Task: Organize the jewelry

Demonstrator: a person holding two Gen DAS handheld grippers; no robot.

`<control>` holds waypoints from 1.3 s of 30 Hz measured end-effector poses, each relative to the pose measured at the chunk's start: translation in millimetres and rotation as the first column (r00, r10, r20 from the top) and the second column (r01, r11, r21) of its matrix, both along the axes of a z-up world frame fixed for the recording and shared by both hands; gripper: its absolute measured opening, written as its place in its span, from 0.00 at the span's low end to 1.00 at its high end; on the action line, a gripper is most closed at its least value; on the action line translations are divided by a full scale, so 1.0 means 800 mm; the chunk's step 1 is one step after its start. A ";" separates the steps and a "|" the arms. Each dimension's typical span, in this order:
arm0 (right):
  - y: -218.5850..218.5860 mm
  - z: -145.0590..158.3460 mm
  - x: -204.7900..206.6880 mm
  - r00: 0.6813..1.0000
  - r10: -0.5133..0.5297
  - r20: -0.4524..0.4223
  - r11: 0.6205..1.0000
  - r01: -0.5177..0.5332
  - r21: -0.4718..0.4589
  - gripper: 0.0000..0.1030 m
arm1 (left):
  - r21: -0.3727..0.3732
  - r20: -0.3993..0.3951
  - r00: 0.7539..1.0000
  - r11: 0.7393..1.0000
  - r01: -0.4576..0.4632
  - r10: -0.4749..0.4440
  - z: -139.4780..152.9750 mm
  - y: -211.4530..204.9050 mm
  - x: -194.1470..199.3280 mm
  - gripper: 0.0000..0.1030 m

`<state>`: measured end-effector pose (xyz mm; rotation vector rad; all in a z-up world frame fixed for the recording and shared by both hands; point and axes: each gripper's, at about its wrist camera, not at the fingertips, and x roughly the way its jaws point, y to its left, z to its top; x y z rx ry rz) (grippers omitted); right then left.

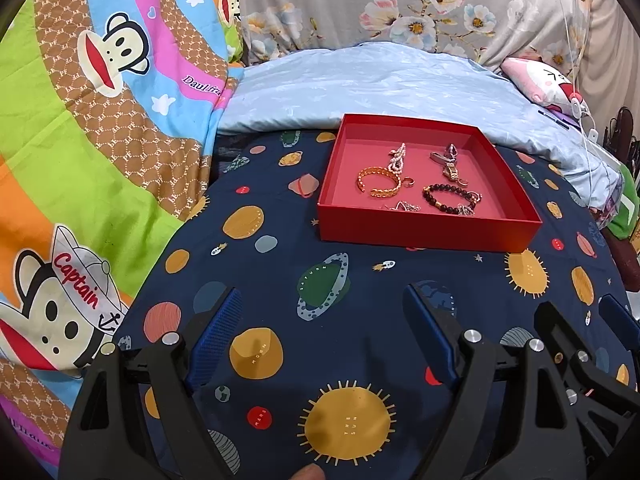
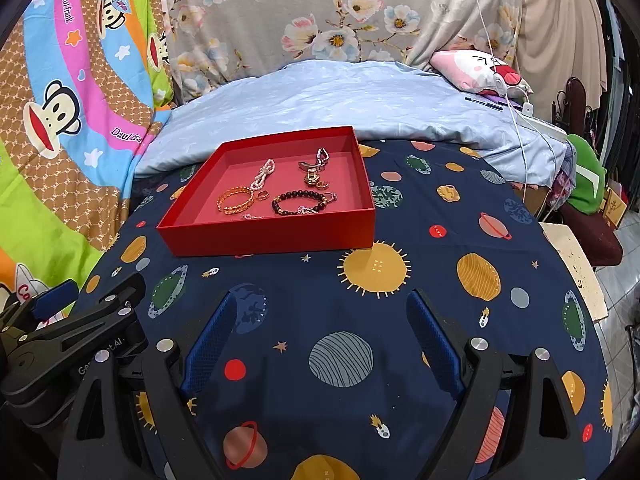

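Observation:
A shallow red box (image 1: 430, 230) (image 2: 266, 236) lies on a navy planet-print sheet, ahead of both grippers. Inside it are a gold chain bangle (image 1: 378, 182) (image 2: 236, 200), a pale pearl bracelet (image 1: 397, 157) (image 2: 264, 172), a gold watch (image 1: 448, 162) (image 2: 314, 168), a dark bead bracelet (image 1: 450, 198) (image 2: 300, 202) and a small ring (image 2: 262, 196). My left gripper (image 1: 324, 300) hangs open over the sheet, nothing between its blue pads. My right gripper (image 2: 322, 304) is open too, beside it on the right; its fingers (image 1: 612, 312) show at the left view's edge.
A cartoon monkey blanket (image 1: 80, 140) is piled on the left. A pale blue quilt (image 1: 360, 80) and floral fabric (image 2: 320, 8) lie behind the box. A pink pillow (image 2: 480, 70) and white cable (image 2: 516, 92) sit at the back right. The bed edge drops away right, by a cream chair (image 2: 576, 268).

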<state>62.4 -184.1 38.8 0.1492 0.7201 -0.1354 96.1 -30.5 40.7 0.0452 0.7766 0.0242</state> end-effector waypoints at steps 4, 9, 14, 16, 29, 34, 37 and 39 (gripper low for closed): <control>-0.001 0.000 0.001 1.000 -0.001 -0.001 1.000 0.001 0.002 0.83 | 0.016 0.007 1.000 1.000 -0.001 0.001 0.001 -0.002 -0.001 0.78; 0.000 0.000 0.000 1.000 -0.001 0.000 1.000 0.001 0.003 0.83 | 0.030 0.015 1.000 1.000 -0.001 0.000 0.003 -0.003 -0.002 0.78; -0.001 0.000 0.000 1.000 -0.001 -0.002 1.000 0.001 0.004 0.83 | 0.002 0.004 1.000 1.000 -0.004 0.004 0.001 -0.001 -0.001 0.78; 0.001 -0.001 -0.001 1.000 -0.002 -0.003 1.000 0.002 0.000 0.83 | 0.010 0.008 1.000 1.000 -0.002 0.002 0.000 -0.003 -0.001 0.78; -0.001 -0.007 -0.002 1.000 -0.007 -0.012 1.000 0.007 0.013 0.83 | 0.026 0.000 1.000 1.000 0.017 -0.017 -0.003 -0.008 0.001 0.78; 0.002 -0.008 -0.003 1.000 -0.011 -0.013 1.000 0.011 -0.001 0.83 | 0.041 0.001 1.000 0.999 0.010 -0.010 -0.005 -0.010 0.002 0.78; 0.003 -0.007 -0.002 1.000 -0.012 -0.014 1.000 0.012 -0.008 0.83 | 0.041 -0.011 1.000 0.999 0.006 -0.006 -0.006 -0.010 0.004 0.78; 0.001 -0.006 -0.002 1.000 -0.014 -0.013 1.000 0.014 -0.007 0.83 | 0.038 -0.005 1.000 0.999 0.005 -0.004 -0.006 -0.010 0.002 0.78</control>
